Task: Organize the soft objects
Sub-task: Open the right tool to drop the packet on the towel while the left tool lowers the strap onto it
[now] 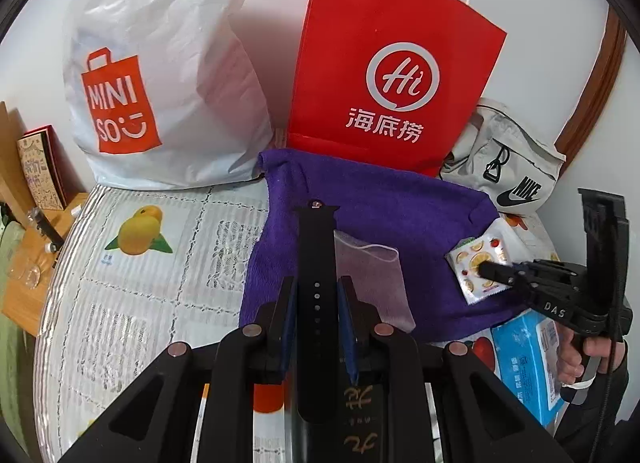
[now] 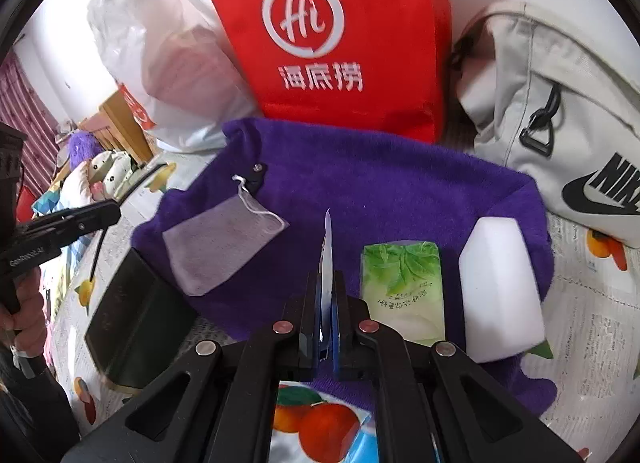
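A purple towel lies on the table. My left gripper is shut on a black watch strap, held above the towel's left part. A white mesh pouch lies on the towel beside it. My right gripper is shut on a fruit-print packet, seen edge-on in the right wrist view, held above the towel. A green tissue pack and a white sponge block lie on the towel to the right.
A red paper bag, a white Miniso bag and a grey Nike bag stand behind the towel. A black box and a blue pack lie near the front. The table has a fruit-print cover.
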`<state>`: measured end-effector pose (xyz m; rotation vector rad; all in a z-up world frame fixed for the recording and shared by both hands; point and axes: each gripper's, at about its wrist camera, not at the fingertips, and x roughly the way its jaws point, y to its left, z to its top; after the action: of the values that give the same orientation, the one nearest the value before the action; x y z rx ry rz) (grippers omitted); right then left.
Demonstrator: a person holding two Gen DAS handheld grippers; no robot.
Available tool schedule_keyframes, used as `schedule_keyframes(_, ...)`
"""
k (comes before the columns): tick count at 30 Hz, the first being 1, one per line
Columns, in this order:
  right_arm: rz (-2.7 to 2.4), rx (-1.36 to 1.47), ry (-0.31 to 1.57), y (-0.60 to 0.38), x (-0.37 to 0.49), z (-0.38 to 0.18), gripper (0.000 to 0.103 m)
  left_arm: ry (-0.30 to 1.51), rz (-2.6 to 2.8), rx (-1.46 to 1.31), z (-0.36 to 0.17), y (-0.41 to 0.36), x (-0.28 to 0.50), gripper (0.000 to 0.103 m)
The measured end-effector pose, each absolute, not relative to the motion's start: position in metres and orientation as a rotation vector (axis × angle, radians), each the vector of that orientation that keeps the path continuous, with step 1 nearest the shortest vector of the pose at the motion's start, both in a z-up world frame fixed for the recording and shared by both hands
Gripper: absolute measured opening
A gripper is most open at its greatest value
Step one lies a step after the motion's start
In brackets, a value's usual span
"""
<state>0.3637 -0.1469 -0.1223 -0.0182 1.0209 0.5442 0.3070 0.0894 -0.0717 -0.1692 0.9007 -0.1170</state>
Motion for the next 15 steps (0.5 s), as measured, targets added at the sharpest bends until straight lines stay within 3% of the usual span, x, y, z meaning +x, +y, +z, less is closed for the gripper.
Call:
schedule_keyframes(7, 0.505, -0.094, 1.086, -0.137, 0.372, -0.139, 0.009, 0.917, -0.134, -0.176, -0.078, 0.085, 0.322, 0.02)
schedule_keyframes(9, 0.505, -0.084, 1.085, -0.141, 0.372, -0.138, 0.027, 0.92, -0.137, -0.17, -0.079, 0.082, 0.326, 0.02)
schedule_keyframes(10, 0.519, -0.074, 1.078, -0.142, 0.371, -0.135, 0.044, 0.923, -0.138, -0.169, -0.079, 0.081, 0.328, 0.02)
schedule_keyframes(11, 0.52, -0.072, 1.055, -0.144, 0.369, -0.132, 0.054, 0.927, -0.145, -0.17, -0.08, 0.079, 0.332, 0.02)
schedule_keyframes(15, 0.489, -0.101, 1.001, -0.149, 0.364, -0.12, 0.056, 0.938, -0.146, -0.16, -0.082, 0.073, 0.342, 0.02)
